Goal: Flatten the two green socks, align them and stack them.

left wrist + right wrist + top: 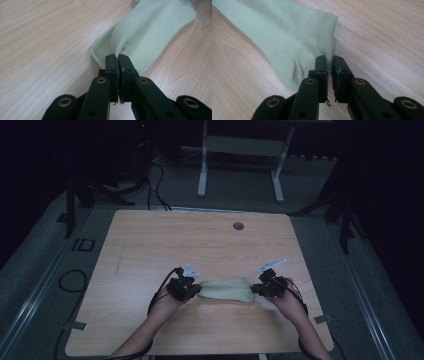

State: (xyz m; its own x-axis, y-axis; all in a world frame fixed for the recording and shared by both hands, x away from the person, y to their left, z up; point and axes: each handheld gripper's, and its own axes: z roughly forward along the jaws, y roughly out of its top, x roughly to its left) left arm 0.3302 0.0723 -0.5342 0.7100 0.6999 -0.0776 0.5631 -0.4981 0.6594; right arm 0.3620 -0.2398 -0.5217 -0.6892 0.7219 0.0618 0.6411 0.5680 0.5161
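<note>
A pale green sock (227, 289) lies flat on the wooden table (150, 245), stretched between the two grippers. My left gripper (192, 290) is shut on a pinched fold of the sock (147, 32) at its toe end; the jaws (117, 60) meet around the cloth. My right gripper (259, 287) is shut on the ribbed cuff edge of the sock (287, 37), with the knit band running down between the jaw tips (330, 62). A person's forearms come in from the bottom edge of the high view.
A round grommet hole (238, 226) sits near the table's far edge. Beyond the table stands a white desk frame (240, 160), and cables (75, 280) lie on the grey floor to the left. Bare wood surrounds the sock.
</note>
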